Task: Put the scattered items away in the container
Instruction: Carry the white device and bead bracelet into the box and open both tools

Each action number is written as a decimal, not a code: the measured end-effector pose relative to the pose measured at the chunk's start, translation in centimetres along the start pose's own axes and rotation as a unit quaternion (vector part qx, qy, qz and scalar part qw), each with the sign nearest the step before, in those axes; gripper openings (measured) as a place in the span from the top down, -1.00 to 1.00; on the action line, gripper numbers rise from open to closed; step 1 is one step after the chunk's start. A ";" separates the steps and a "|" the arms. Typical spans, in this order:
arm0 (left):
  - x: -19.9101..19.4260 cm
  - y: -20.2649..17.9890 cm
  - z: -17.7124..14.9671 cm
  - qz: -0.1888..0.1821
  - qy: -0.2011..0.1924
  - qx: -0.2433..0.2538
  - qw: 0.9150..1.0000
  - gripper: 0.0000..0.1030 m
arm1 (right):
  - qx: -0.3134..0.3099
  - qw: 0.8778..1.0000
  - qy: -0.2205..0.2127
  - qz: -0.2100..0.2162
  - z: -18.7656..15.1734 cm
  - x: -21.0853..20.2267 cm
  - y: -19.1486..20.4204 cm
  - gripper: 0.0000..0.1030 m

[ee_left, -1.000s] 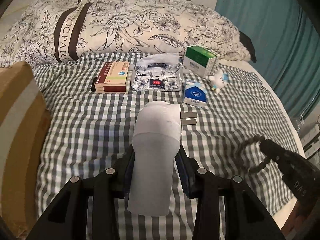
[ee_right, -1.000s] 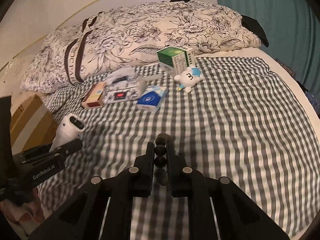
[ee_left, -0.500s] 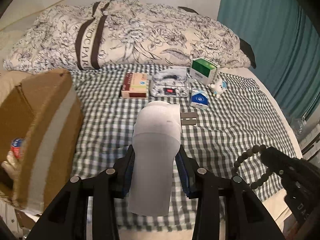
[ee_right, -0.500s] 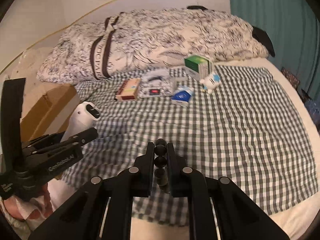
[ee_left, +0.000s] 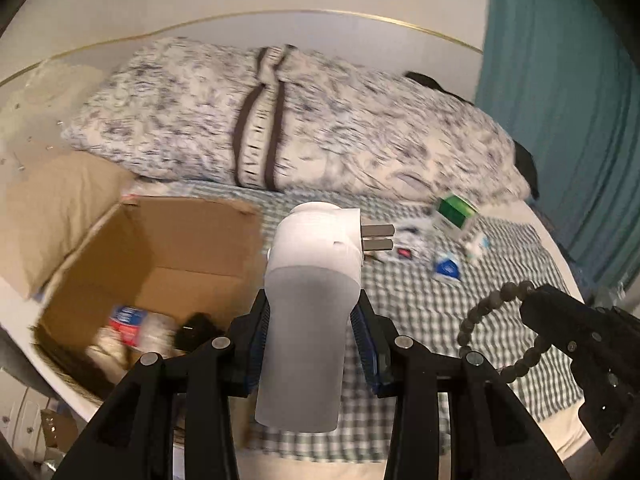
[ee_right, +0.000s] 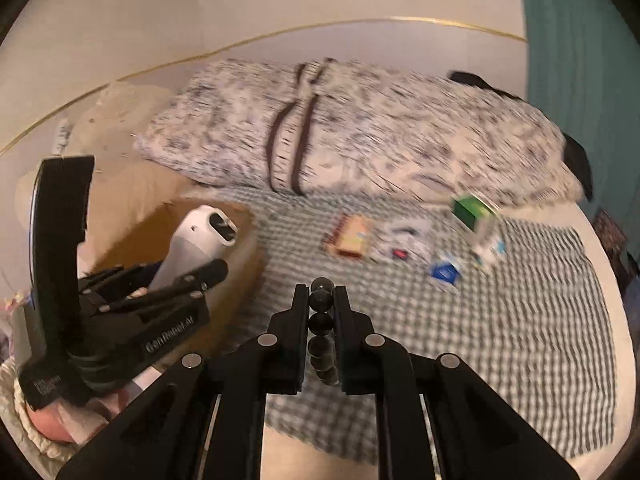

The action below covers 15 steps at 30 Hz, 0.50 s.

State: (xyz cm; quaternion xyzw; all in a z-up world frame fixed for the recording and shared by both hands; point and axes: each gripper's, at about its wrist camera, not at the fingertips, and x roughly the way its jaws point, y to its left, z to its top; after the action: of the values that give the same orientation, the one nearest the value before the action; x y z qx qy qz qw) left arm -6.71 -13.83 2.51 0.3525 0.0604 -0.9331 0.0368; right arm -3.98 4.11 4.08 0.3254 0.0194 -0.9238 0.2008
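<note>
**Both loads up, box to the left**

The left claw (ee_left: 312, 344) clamps a white plug-in device (ee_left: 310, 304), prongs pointing right; the right claw (ee_right: 321, 320) pinches a dark bead bracelet (ee_right: 320, 322). Carry each fully over the open cardboard box (ee_left: 168, 240) at the bed's edge, lower, then release. Small items remain scattered on the checked bedspread (ee_left: 420, 304).

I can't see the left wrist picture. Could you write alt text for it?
The left gripper clamps a white plug-in device with two metal prongs, beside an open cardboard box already holding a few items. At right, the right gripper holds a dark bead bracelet over a checked bedcover with small packages still scattered on it.
</note>
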 end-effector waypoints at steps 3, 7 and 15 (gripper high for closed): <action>-0.2 3.0 0.4 0.018 -0.003 -0.010 1.000 0.22 | -0.020 0.999 -0.008 0.025 1.8 0.9 3.2 0.78; 0.5 6.9 0.1 0.042 0.005 -0.029 0.999 0.22 | -0.042 0.997 -0.006 0.057 3.4 2.9 7.4 0.79; 3.3 12.2 -1.8 0.067 0.037 -0.066 0.995 0.22 | -0.082 0.991 0.028 0.106 3.6 8.2 13.8 0.79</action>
State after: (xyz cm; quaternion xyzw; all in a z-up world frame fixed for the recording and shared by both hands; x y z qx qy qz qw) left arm -6.69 -25.79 -2.09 0.3869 0.0988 -0.9089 0.1204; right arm -6.66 -12.12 3.25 0.3337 0.0659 -0.8833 0.3228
